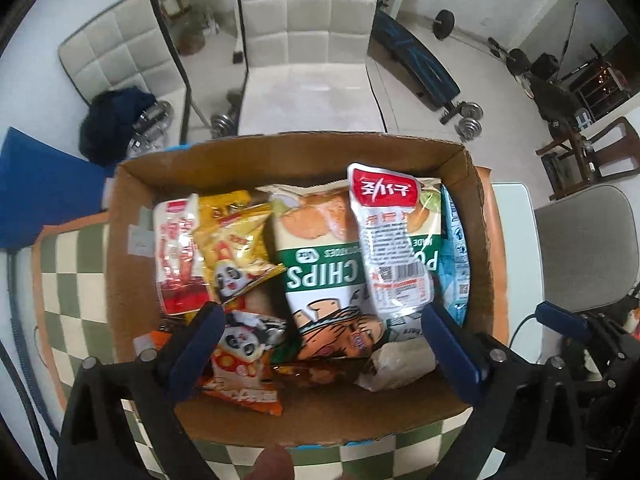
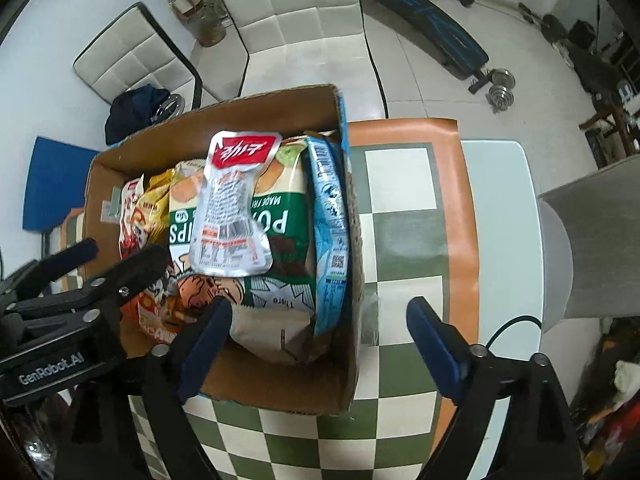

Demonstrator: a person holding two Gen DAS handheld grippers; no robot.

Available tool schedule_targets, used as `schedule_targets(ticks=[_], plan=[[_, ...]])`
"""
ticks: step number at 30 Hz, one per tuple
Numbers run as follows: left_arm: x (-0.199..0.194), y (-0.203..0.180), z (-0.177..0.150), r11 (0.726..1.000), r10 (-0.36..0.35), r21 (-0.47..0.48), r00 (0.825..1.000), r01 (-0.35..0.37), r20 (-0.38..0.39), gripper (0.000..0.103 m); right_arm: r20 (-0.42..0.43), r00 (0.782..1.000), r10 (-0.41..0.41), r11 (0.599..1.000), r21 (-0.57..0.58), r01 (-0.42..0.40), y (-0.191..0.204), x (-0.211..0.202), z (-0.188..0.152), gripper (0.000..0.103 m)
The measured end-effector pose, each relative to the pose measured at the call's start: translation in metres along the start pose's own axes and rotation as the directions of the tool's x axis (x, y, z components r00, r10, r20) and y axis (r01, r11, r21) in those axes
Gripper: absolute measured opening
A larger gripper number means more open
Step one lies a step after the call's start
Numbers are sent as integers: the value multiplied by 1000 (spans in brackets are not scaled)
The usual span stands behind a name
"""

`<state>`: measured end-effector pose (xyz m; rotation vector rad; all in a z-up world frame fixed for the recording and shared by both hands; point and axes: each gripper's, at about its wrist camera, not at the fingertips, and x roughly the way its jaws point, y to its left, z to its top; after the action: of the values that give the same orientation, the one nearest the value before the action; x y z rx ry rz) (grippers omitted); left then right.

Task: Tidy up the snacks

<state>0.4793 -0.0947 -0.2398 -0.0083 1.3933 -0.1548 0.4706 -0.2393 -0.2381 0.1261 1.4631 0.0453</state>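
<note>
Box: a cardboard box [image 1: 132,216] sits on a bench [image 2: 400,208] with a checked cover.
Snacks: all lie inside, namely a chips bag [image 1: 320,264], a silver pouch [image 1: 394,248] on top, a blue packet [image 2: 330,232] by the right wall, and panda packets [image 1: 236,252] on the left.
Left gripper [image 1: 320,316]: fingers spread wide, empty, over the box.
Right gripper [image 2: 320,316]: fingers apart, empty, straddling the box's right wall.
Progress: packing seems nearly done; possibly only tidying remains.

A home room; padded chairs [image 1: 312,20], weight bench [image 1: 416,64], dumbbells [image 1: 470,118].
</note>
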Motion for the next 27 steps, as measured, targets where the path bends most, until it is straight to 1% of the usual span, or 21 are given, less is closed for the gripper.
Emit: schedule_targets(ticks=[3, 9, 12, 14, 17, 20, 22, 24, 26, 27], plan=[[-7, 3, -8, 1000, 27, 10, 999, -28, 35, 101, 11, 1000, -17, 1000, -22, 17, 7, -2, -8, 94], [-15, 11, -20, 999, 53, 3, 997, -53, 61, 102, 19, 1000, -20, 999, -26, 20, 12, -2, -18, 96], [-28, 10, -32, 998, 61, -13, 995, -60, 82, 102, 28, 999, -15, 1000, -23, 16, 12, -6, -23, 96], [-37, 11, -37, 997, 71, -21, 992, -69, 106, 102, 51, 999, -10, 1000, -22, 11, 12, -14, -29, 96], [-61, 12, -52, 996, 88, -36, 982, -83, 170, 102, 98, 995, -7, 1000, -17, 9, 12, -33, -39, 96], [-89, 12, -71, 996, 90, -50, 969, -80, 232, 102, 168, 986, -1, 1000, -15, 3, 10, -61, -59, 96], [-114, 8, -92, 995, 94, -43, 955, -85, 283, 102, 217, 976, 2, 1000, -16, 2, 11, -82, -77, 96], [-129, 7, -106, 996, 94, -36, 945, -87, 312, 102, 257, 966, 6, 1000, -20, -1, 12, -102, -97, 96], [-152, 4, -130, 996, 93, -33, 931, -86, 353, 102, 287, 958, 4, 1000, -28, 4, 15, -119, -117, 96], [-158, 4, -137, 996, 91, -33, 927, -85, 364, 102, 307, 952, 5, 999, -33, 6, 16, -130, -131, 96]])
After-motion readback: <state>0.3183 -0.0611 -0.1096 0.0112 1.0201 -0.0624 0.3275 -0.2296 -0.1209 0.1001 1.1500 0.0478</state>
